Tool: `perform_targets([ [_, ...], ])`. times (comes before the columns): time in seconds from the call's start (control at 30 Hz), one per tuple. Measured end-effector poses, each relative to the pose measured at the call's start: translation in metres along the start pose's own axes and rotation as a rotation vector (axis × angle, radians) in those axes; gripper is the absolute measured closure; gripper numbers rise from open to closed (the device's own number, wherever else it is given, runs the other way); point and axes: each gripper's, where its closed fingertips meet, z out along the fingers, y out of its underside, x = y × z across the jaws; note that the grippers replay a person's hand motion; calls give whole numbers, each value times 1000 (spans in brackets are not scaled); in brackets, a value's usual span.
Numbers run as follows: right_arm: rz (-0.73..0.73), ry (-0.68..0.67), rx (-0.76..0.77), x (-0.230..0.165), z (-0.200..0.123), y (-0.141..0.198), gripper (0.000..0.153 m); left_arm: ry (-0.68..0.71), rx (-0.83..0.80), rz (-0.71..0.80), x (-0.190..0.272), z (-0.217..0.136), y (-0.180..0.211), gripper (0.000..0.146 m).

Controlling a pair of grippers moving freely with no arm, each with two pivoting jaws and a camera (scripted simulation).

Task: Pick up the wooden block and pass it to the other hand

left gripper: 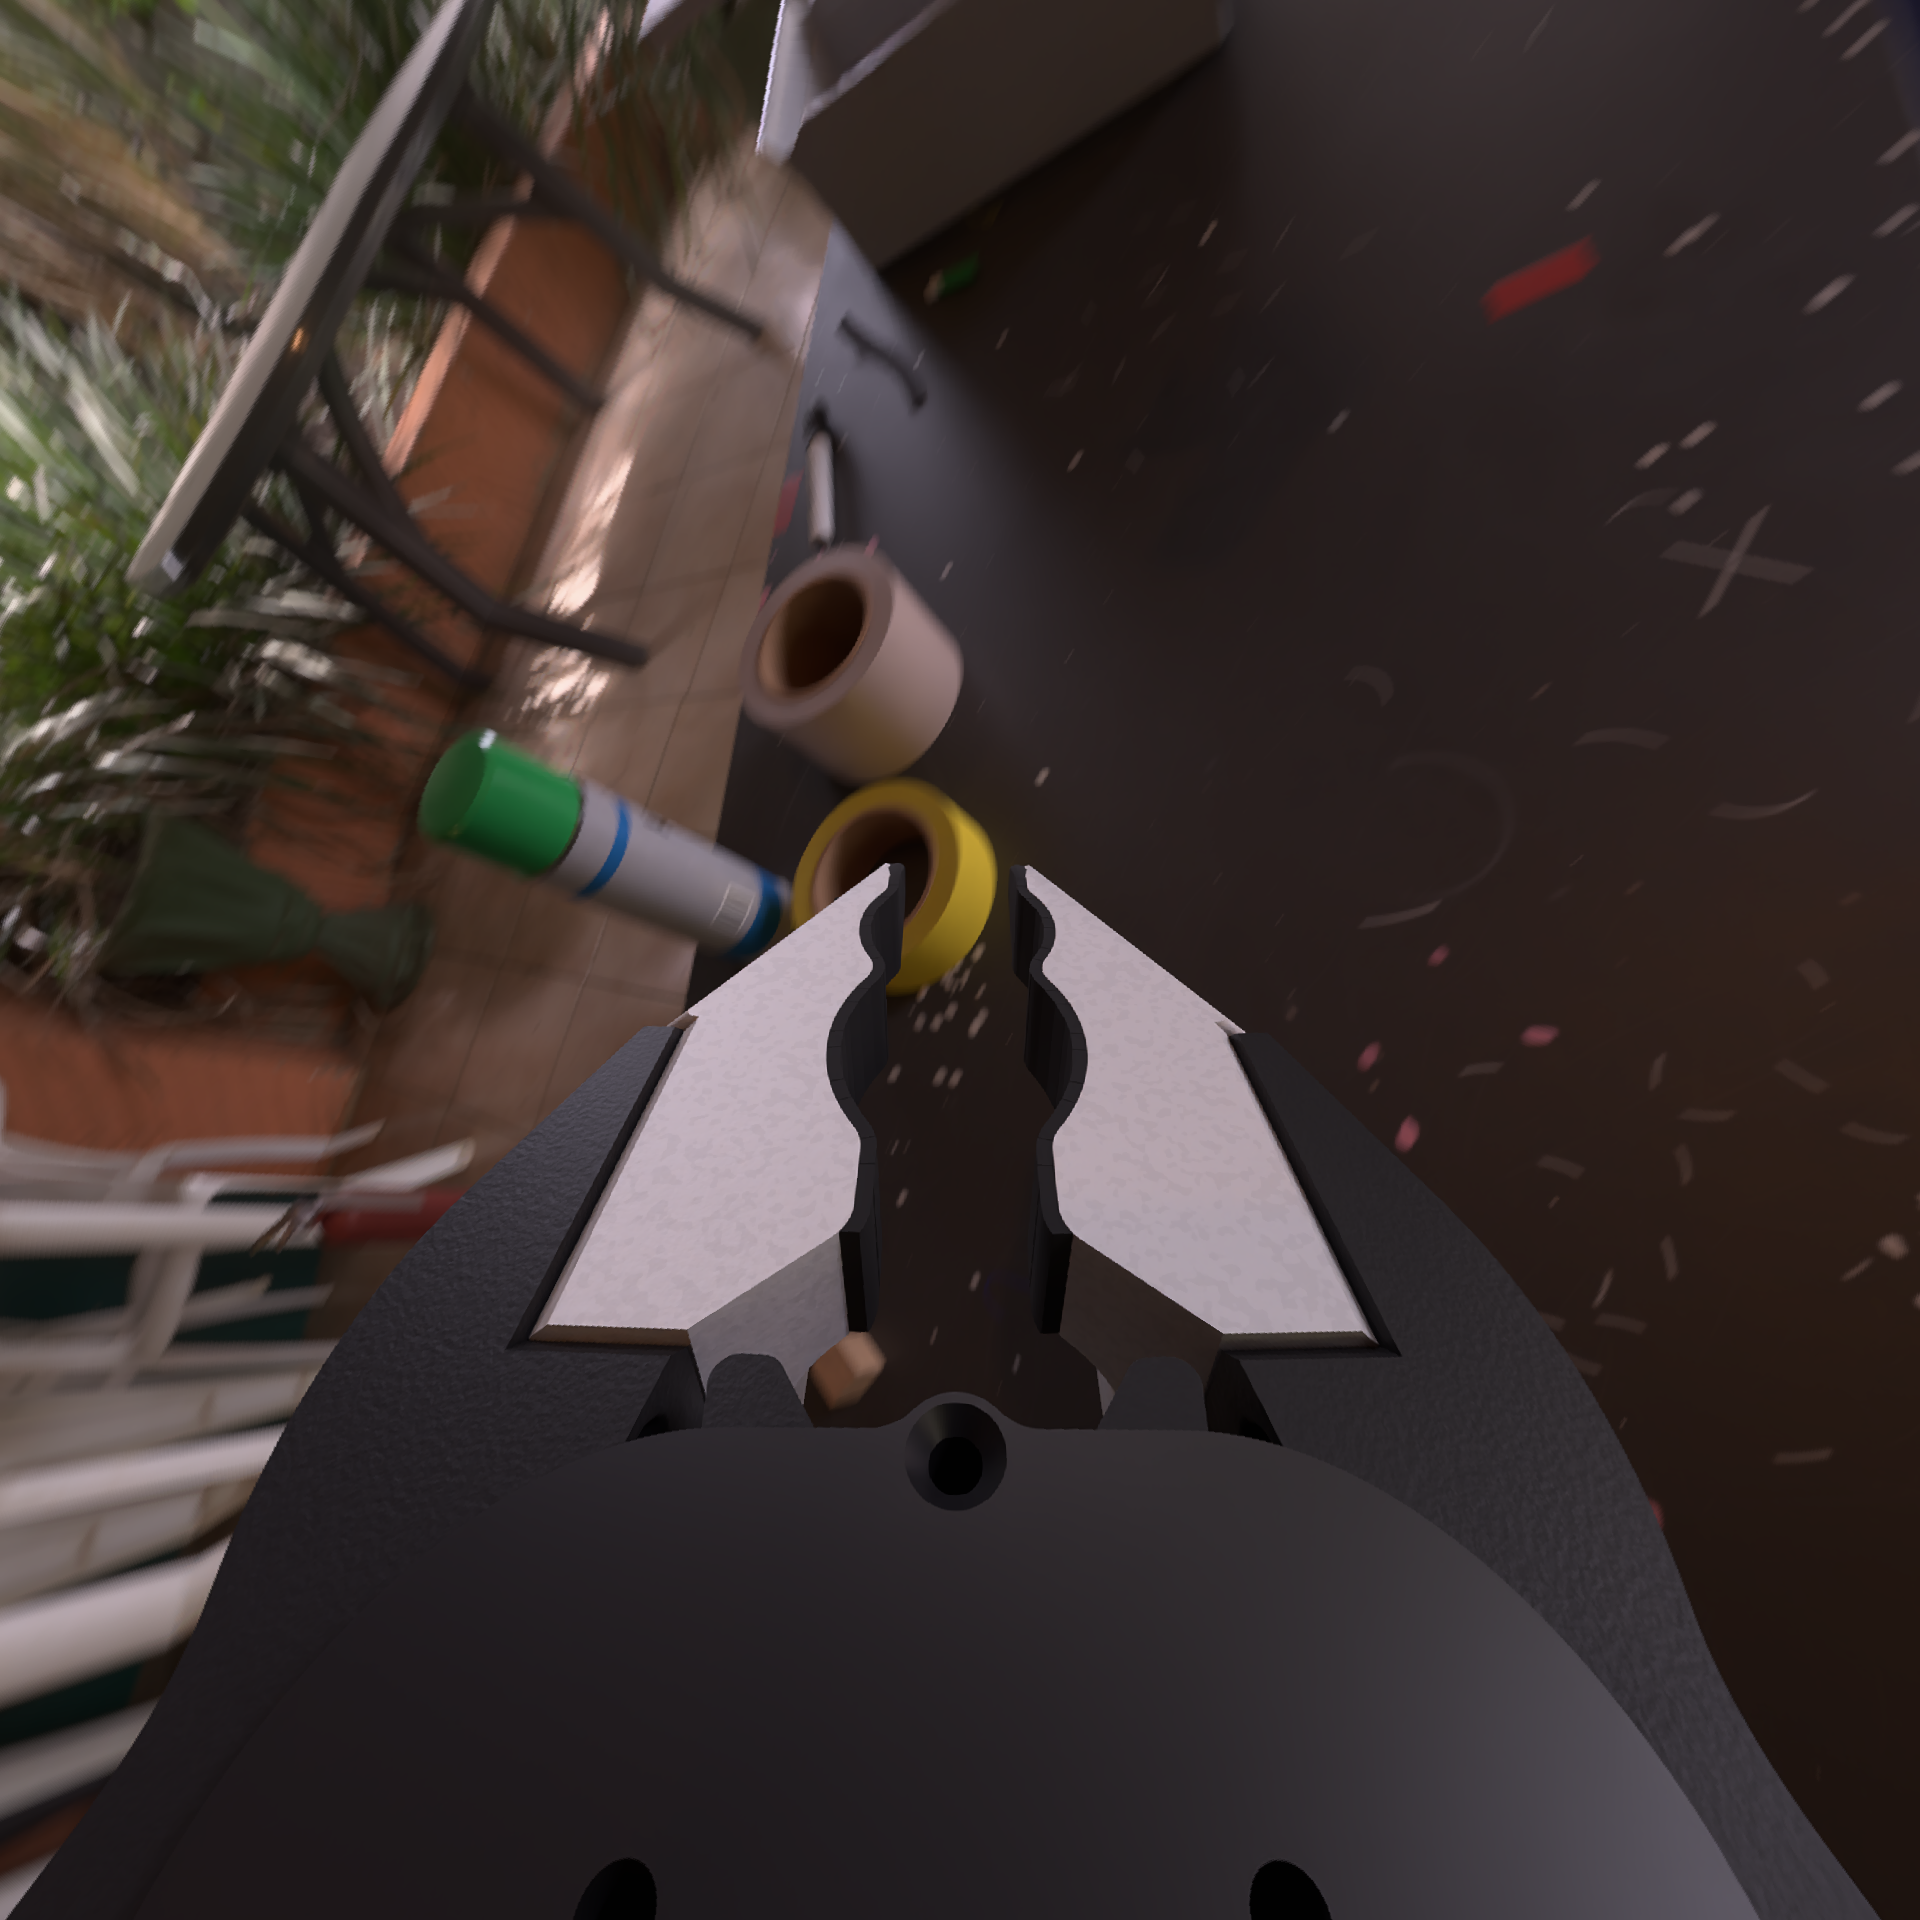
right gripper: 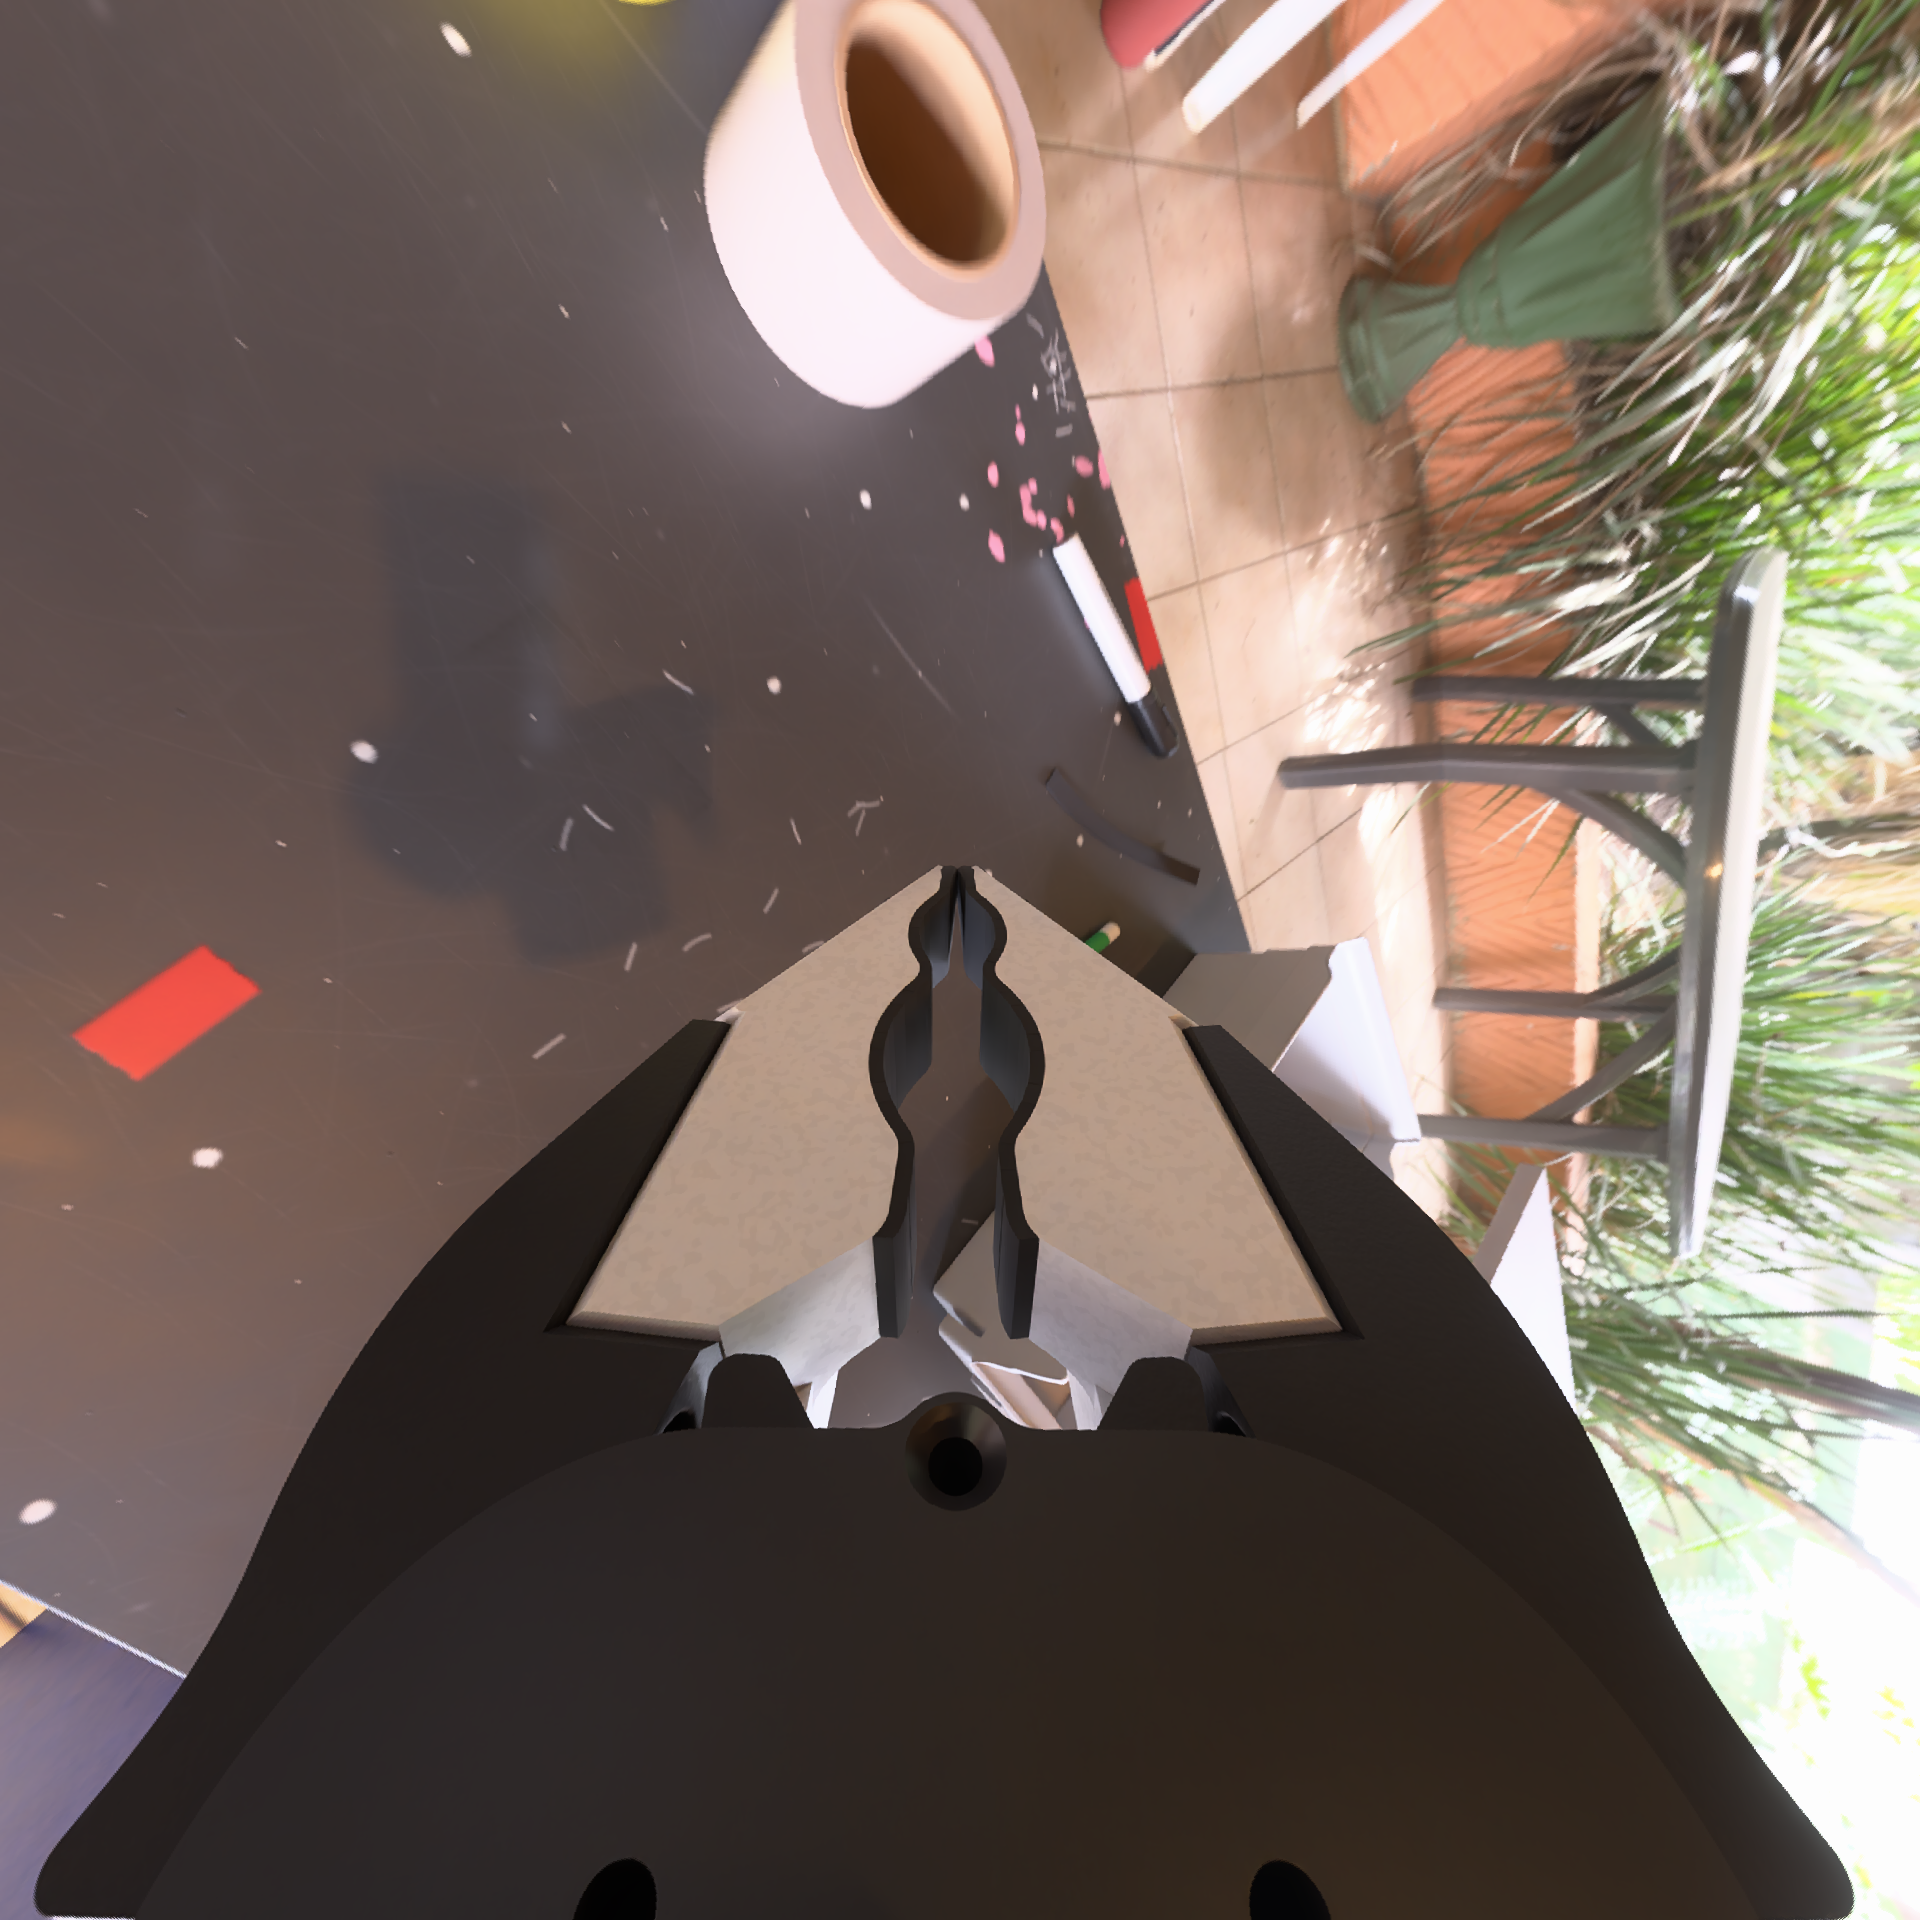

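Left gripper (left gripper: 954, 883) open, 2 fingers parted with a clear gap, nothing between them. Wooden block (left gripper: 849, 1369) visible only as a small tan corner low in the left wrist view, peeking through the gap near the finger bases, behind the fingertips and slightly left of centre. Lying on the dark desk (left gripper: 1351, 727), apparently below the gripper; contact cannot be told.

Ahead of the left fingertips: yellow tape roll (left gripper: 935, 894), partly hidden behind the left finger. Beige tape roll (left gripper: 852, 665) just beyond it, the 2 close together, touching or not unclear. Marker with green cap (left gripper: 613, 842) and blue bands just left of the yellow roll, jutting past the desk edge. Print on its barrel too blurred to read. Red scrap (left gripper: 1538, 278) far up the desk.

Right gripper (right gripper: 956, 873) closed, fingertips meeting, nothing held. Block not seen in the right wrist view. White tape roll (right gripper: 873, 197) well ahead near the desk edge, black-tipped white pen (right gripper: 1107, 639) along the edge to the right, red rectangle (right gripper: 166, 1010) on the desk to the left. No readable writing or brand anywhere.
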Motion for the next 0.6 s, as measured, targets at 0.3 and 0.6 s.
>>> perform_targets([
  [0.3,-103,-15,144,-38,-32,-80,153,-125,-333,-144,-52,-5,114,120],
  [0.6,-185,-99,168,-66,-21,-110,153,-174,-590,-685,-77,39,241,101],
])
